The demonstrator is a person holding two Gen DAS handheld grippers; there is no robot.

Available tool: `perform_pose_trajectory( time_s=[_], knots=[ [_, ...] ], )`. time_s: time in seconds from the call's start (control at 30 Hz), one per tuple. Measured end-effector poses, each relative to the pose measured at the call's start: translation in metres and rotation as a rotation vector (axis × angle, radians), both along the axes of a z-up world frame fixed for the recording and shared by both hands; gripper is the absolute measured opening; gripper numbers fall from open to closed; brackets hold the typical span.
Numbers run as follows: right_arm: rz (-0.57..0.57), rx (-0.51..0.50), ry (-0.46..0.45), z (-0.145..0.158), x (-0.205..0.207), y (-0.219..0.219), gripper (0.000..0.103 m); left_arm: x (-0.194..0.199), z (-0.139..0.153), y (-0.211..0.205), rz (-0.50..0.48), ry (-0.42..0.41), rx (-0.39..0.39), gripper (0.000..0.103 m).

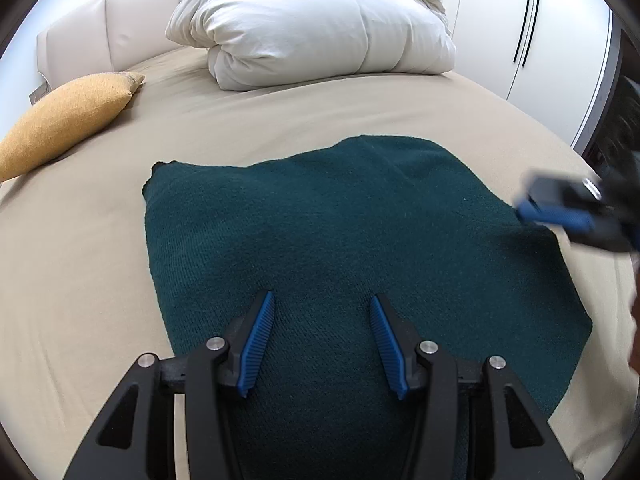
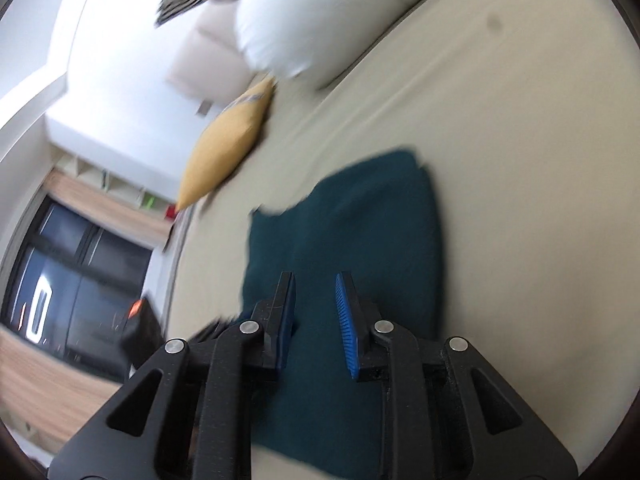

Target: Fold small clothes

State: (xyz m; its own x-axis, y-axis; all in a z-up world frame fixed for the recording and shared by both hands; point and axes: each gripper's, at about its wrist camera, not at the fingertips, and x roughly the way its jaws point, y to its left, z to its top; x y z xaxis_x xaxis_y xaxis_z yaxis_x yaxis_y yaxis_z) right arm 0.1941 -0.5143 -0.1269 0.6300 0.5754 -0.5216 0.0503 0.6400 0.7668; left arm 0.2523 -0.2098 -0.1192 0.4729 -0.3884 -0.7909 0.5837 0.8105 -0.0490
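Over on the left, the left claw point(image 1: 322, 298) hangs open just above the green knit garment point(image 1: 340, 232), spread flat mid-bed point(image 1: 80, 300) toward the near edge, likely ready to pin or pinch. On the right, the right claw point(image 1: 524, 210) reaches the cloth's side edge, jaws apart, nothing gripped.

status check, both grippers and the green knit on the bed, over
Left gripper open, hovering over the green knit. Right gripper open at the knit's right edge, nothing between fingers. Knit flat on the bed; nothing in the way.
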Motion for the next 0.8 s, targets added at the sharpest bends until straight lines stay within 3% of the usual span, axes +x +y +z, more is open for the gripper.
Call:
perform_pose_trajectory(
  time_s=[0.13,0.17,0.23,0.37,0.4,0.43,0.57,0.67,0.73,0.8],
  knots=[
    [0.085,0.087,0.086,-0.028,-0.022,0.013,0.025,0.001,-0.001,0.0,-0.005,-0.002,0.005,0.054],
    [0.086,0.087,0.128,-0.043,-0.028,0.015,0.022,0.0,-0.001,0.0,-0.008,-0.007,0.01,0.054],
    [0.086,0.148,0.119,-0.057,-0.039,0.012,0.019,-0.002,-0.002,0.0,-0.011,-0.016,0.013,0.054],
    [0.078,0.137,0.169,-0.062,-0.06,0.008,0.017,-0.006,-0.002,0.0,-0.014,-0.027,0.016,0.054],
    [0.076,0.148,0.18,-0.067,-0.064,0.004,0.013,-0.006,-0.002,0.0,-0.015,-0.029,0.015,0.054],
    [0.07,0.151,0.191,-0.071,-0.068,0.0,0.0,-0.007,-0.002,0.001,-0.016,-0.03,0.013,0.054],
    [0.035,0.145,0.221,-0.077,-0.084,-0.015,0.0,-0.008,-0.001,0.004,-0.021,-0.034,0.004,0.054],
    [-0.004,0.019,0.217,-0.055,-0.092,-0.018,0.0,-0.012,0.009,0.018,-0.009,-0.017,-0.063,0.053],
    [-0.04,-0.056,0.181,-0.032,-0.097,-0.024,0.01,-0.019,0.02,0.036,0.028,-0.02,-0.121,0.051],
    [-0.081,-0.156,0.123,-0.004,-0.104,-0.034,0.046,-0.027,0.03,0.053,0.091,-0.06,-0.15,0.049]
  ],
)
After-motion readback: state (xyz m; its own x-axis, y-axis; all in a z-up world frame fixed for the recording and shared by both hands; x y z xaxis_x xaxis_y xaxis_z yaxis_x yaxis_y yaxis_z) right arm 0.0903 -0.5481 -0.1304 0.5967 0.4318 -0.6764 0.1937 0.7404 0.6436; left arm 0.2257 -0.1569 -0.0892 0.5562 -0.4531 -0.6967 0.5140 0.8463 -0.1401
